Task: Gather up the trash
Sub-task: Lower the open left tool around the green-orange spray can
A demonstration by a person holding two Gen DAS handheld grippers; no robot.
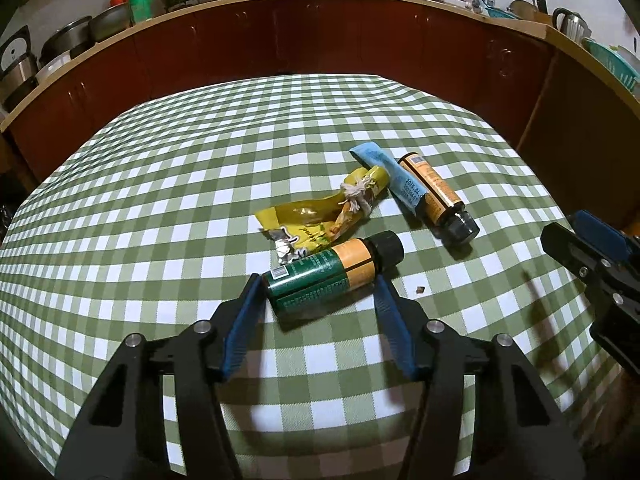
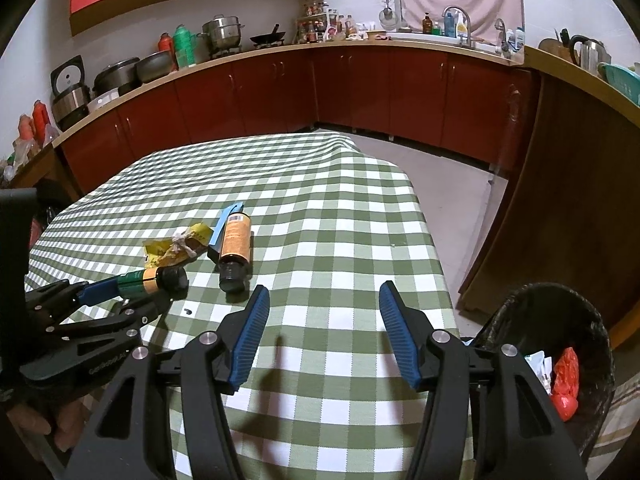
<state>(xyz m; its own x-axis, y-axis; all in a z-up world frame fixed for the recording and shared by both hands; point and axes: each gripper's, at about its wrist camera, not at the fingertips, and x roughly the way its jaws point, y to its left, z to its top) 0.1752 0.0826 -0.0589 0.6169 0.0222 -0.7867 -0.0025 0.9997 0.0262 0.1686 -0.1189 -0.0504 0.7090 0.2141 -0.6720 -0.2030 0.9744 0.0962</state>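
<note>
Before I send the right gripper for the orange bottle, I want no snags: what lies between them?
Only bare checked cloth. In the right wrist view nothing lies between the right gripper and the orange bottle, which lies just ahead to its left.

I'm seeing pots [image 2: 224, 32] and a kettle [image 2: 588, 50] sitting on the counter [image 2: 280, 50] beyond the checked tablecloth [image 2: 340, 220].

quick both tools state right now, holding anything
Left tool: closed around the green bottle, which lies on the table.
Right tool: open, nothing between its fingers.
</note>
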